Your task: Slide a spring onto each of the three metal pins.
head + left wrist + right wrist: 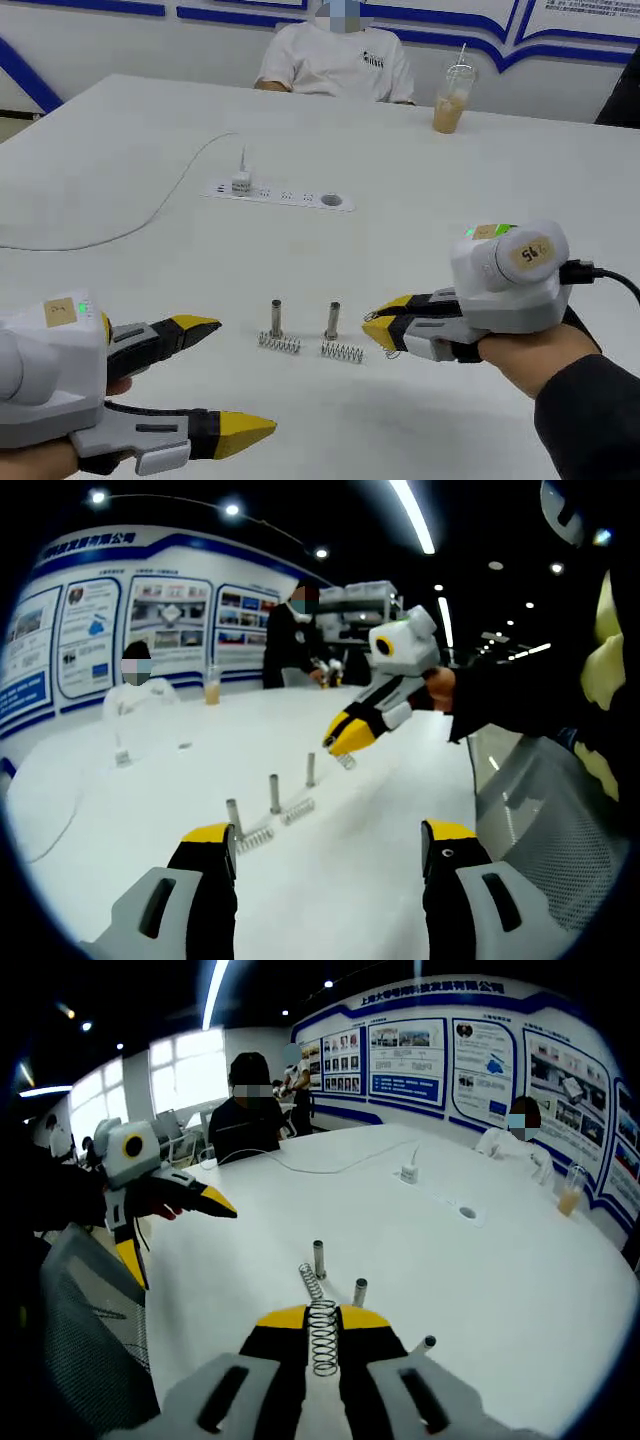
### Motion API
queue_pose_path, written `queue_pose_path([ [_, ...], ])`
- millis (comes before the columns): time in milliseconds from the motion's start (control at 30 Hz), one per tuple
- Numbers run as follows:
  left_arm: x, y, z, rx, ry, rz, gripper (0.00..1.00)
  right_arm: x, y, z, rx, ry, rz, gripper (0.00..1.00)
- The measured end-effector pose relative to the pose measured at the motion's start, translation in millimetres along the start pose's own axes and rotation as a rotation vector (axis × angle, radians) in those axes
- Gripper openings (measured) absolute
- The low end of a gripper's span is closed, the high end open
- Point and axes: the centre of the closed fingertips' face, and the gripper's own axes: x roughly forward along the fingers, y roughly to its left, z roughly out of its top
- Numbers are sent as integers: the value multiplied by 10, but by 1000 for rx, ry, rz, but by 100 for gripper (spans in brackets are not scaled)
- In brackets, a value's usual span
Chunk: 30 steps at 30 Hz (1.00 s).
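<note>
The task appears to be at its first step. The right gripper, right of centre in the head view, has its jaws closed on a coil spring. In the right gripper view this spring sits pinched between the yellow tips at the bottom centre, its length running up the frame. Three metal pins stand upright in a row on the white table. The left pin and middle pin are at the centre of the head view, and the right pin is just to the right of the closed jaws in the right gripper view. All three look bare. Two loose springs lie flat on the table, the first loose spring just below the left pin and the second loose spring just below the middle pin. The left gripper, at the lower left of the head view, has its jaws spread wide and holds nothing, and it sits apart from the pins. Next, the held spring probably has to be turned so its open end faces down and its bore lines up with the top of the right pin, the nearest one. It can then be lowered over the pin and let go. Because the spring is pinched across its coils, the alignment will likely need care. The idle left gripper could take up a loose spring. A power strip lies higher up the table.
</note>
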Motion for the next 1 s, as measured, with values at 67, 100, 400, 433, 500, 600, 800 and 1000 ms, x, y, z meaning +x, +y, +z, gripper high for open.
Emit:
queue_pose_path([
  [67, 42, -20, 47, -10, -14, -13, 75, -22, 86, 122, 5, -38, 18, 12],
  [100, 65, -27, 79, -16, -23, -20, 74, -34, 139, 192, 7, -58, 30, 12],
  [400, 143, 4, 365, -82, -115, -39, 64, -137, 437, 645, 29, -196, 100, 12],
  [433, 147, 6, 395, -84, -124, -41, 63, -146, 464, 689, 35, -212, 109, 12],
  [500, 156, 3, 426, -89, -132, -45, 61, -153, 502, 740, 46, -231, 123, 12],
  [600, 181, -16, 475, -104, -148, -55, 58, -157, 581, 829, 80, -275, 160, 12],
  [800, 209, -85, 563, -125, -175, -77, 54, -145, 654, 874, 74, -299, 176, 12],
  [1000, 225, -127, 658, -145, -203, -92, 48, -133, 745, 881, 94, -315, 206, 12],
])
